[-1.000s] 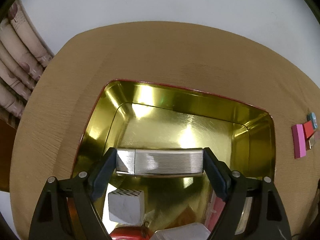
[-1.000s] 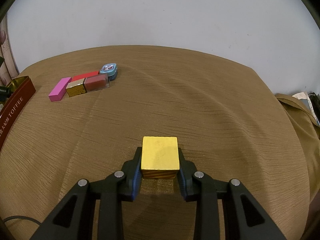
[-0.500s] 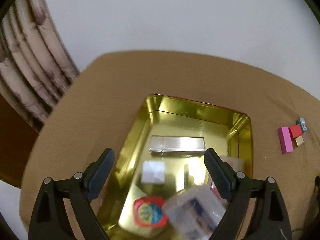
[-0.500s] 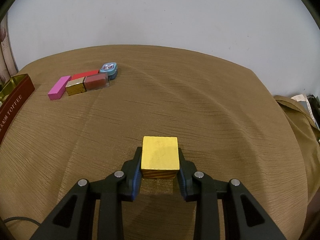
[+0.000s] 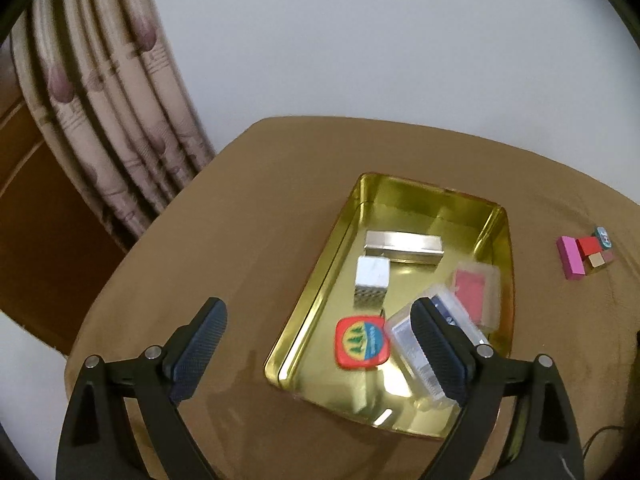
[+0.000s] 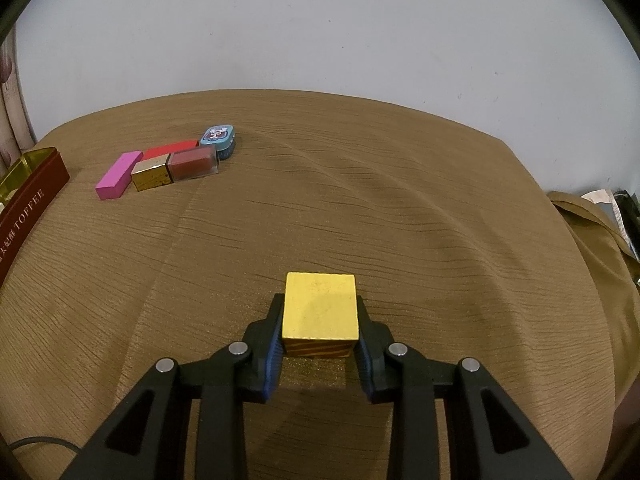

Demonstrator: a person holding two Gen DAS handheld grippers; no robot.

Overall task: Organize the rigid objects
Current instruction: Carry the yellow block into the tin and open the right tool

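Left gripper (image 5: 316,344): jaws opening, nothing between them, above the gold tin (image 5: 505,240), which holds a silver bar (image 5: 404,246), white block (image 5: 372,278) and clear cases. Right gripper (image 6: 319,354): clamped on a yellow cube (image 6: 320,310) above the brown tablecloth (image 6: 400,208).

I see the tin (image 5: 505,240) centre-right in the left wrist view, on the tablecloth (image 5: 248,216). In it: long bar (image 5: 404,245) at the back, cube (image 5: 372,280) just before it, round-cornered badge (image 5: 362,343) nearer, two clear cases (image 5: 476,294) to the right. A block cluster (image 5: 584,254) lies right of the tin, apart. Curtain (image 5: 100,120) upper left.
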